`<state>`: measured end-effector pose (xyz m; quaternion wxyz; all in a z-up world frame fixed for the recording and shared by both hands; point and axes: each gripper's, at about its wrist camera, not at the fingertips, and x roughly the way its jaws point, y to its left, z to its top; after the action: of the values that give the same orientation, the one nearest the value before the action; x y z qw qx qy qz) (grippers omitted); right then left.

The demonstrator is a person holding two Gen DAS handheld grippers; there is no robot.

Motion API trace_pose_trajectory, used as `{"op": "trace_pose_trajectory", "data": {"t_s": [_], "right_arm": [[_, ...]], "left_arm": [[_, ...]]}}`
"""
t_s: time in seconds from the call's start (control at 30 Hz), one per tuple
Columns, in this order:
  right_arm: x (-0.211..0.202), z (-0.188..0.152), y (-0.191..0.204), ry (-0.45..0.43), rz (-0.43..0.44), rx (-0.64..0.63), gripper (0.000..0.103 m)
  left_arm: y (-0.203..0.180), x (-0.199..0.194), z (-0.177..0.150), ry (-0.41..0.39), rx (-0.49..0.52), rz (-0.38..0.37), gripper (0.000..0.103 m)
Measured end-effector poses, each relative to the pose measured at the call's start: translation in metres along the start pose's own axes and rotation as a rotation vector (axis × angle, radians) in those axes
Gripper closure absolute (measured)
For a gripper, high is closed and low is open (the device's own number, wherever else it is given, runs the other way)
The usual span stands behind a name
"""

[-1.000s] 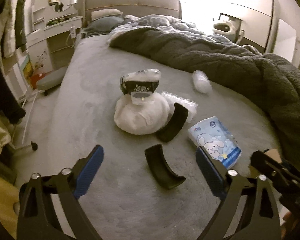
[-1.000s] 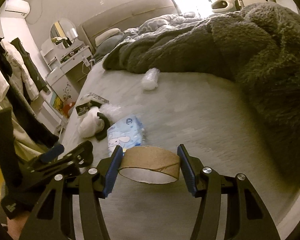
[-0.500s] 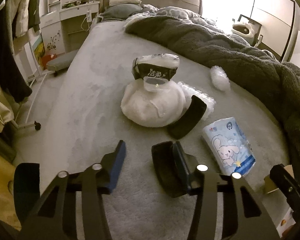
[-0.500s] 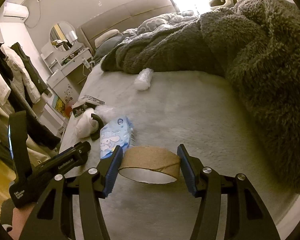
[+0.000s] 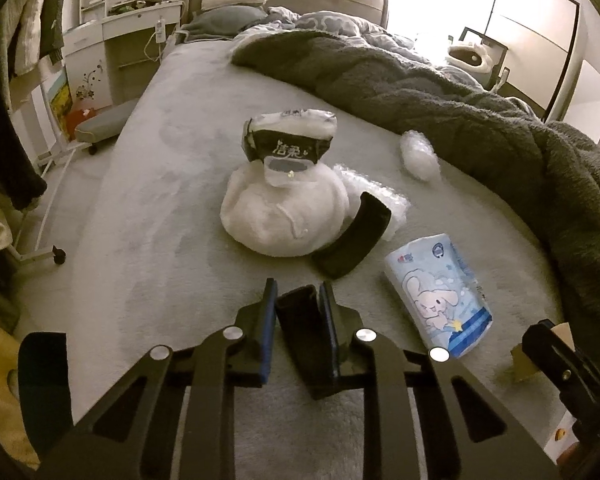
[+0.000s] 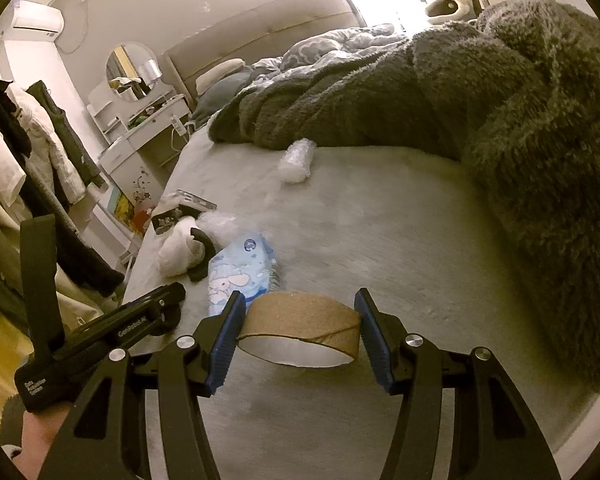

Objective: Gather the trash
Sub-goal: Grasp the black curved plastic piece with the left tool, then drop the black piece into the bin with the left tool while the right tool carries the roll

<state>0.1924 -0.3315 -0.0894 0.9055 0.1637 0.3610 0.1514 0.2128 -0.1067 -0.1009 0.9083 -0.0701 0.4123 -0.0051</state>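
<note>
Left gripper (image 5: pixel 298 300) jaws pinching black curved piece (image 5: pixel 304 320), stiff, light; right gripper (image 6: pixel 298 322) jaws clamping cardboard ring (image 6: pixel 300 330), crushable, near bed (image 6: pixel 380 240) foot edge.

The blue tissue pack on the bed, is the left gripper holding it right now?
No, the blue tissue pack lies free on the bed, while the left gripper is shut on a curved black piece.
</note>
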Motion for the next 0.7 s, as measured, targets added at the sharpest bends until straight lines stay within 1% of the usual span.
{"op": "trace_pose_trajectory", "data": {"t_s": [0.27,0.5,0.7], "right_arm": [[-0.005,0.004,0.015,-0.017,0.009,-0.037,0.046],[-0.008,0.006,0.031,-0.024,0.018,-0.056,0.046],[-0.009,0.007,0.052,-0.032,0.035,-0.085,0.046]], "left_arm": [[0.006,-0.019,0.004,-0.032,0.016,-0.022,0.081],[0.018,-0.037,0.008,-0.058,0.012,-0.031,0.081],[0.033,-0.052,0.009,-0.081,0.029,-0.012,0.081]]}}
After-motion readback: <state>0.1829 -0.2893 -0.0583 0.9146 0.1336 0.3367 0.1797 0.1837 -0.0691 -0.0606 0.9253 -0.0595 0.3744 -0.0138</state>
